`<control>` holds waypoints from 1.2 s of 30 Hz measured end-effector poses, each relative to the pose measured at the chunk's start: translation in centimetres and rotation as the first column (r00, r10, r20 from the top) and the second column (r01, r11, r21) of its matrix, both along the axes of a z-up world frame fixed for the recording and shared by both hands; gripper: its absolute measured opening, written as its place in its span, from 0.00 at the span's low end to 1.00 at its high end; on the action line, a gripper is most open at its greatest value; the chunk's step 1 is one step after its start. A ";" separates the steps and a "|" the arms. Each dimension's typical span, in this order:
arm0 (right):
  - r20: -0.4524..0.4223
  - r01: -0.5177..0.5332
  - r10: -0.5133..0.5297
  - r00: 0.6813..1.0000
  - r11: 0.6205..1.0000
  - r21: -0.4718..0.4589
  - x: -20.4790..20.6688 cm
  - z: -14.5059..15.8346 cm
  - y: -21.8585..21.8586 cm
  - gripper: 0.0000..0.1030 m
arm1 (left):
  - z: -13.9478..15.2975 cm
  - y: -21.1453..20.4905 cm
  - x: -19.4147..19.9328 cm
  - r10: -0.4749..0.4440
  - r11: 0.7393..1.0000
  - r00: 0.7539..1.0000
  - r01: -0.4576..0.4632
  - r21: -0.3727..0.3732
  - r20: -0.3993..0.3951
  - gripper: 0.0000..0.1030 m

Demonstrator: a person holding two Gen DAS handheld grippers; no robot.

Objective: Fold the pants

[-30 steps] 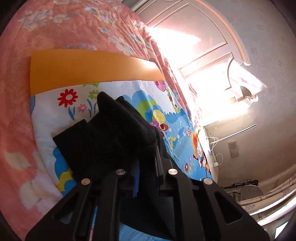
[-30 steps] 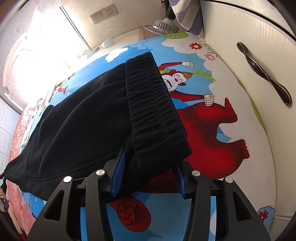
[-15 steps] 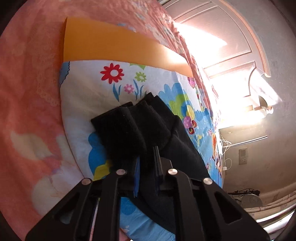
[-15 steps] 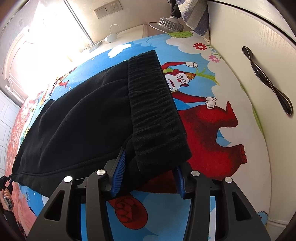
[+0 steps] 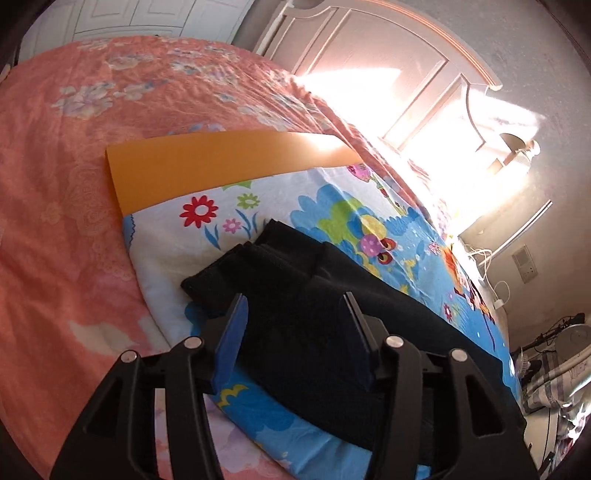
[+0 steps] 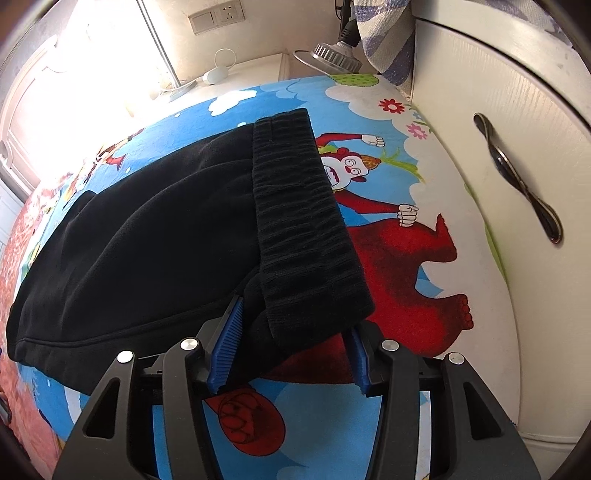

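Black pants (image 6: 155, 243) lie on a cartoon-print sheet (image 6: 417, 258), folded lengthwise. In the right wrist view the ribbed waistband (image 6: 299, 221) runs toward my right gripper (image 6: 291, 325), whose blue pads stand apart with the waistband's near corner between them. In the left wrist view the leg cuffs (image 5: 258, 266) lie flat on the sheet (image 5: 332, 206). My left gripper (image 5: 295, 317) is open, its pads wide apart on either side of the leg fabric.
An orange board (image 5: 207, 162) lies under the sheet's far edge on a pink floral bedspread (image 5: 55, 184). A white cabinet (image 6: 517, 184) with a metal handle (image 6: 517, 173) stands on the right. A headboard (image 5: 388, 74) and wall sockets (image 6: 216, 16) lie beyond.
My left gripper has opened and let go of the leg cuffs, which now lie flat on the sheet. My right gripper has hardly moved.
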State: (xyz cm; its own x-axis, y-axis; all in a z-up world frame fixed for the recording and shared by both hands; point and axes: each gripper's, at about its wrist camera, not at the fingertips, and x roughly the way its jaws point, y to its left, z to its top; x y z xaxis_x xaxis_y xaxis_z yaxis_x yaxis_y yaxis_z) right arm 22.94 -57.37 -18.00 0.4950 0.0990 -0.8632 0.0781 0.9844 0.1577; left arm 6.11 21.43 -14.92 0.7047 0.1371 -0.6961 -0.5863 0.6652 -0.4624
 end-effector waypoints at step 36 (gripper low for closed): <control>0.132 -0.153 0.183 0.974 0.966 -0.210 -0.9 -1.5 12.4 0.95 | -5.2 -19.4 5.8 -0.452 0.842 0.845 0.510 0.176 -0.286 0.53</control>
State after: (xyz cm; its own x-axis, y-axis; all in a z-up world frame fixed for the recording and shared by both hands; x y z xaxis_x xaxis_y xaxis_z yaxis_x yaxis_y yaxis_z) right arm 22.01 -45.02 -19.51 0.6106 0.0268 -0.7915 -0.1007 0.9940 -0.0439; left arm 11.87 2.02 -20.16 0.5529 0.0020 -0.8333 -0.2304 0.9614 -0.1506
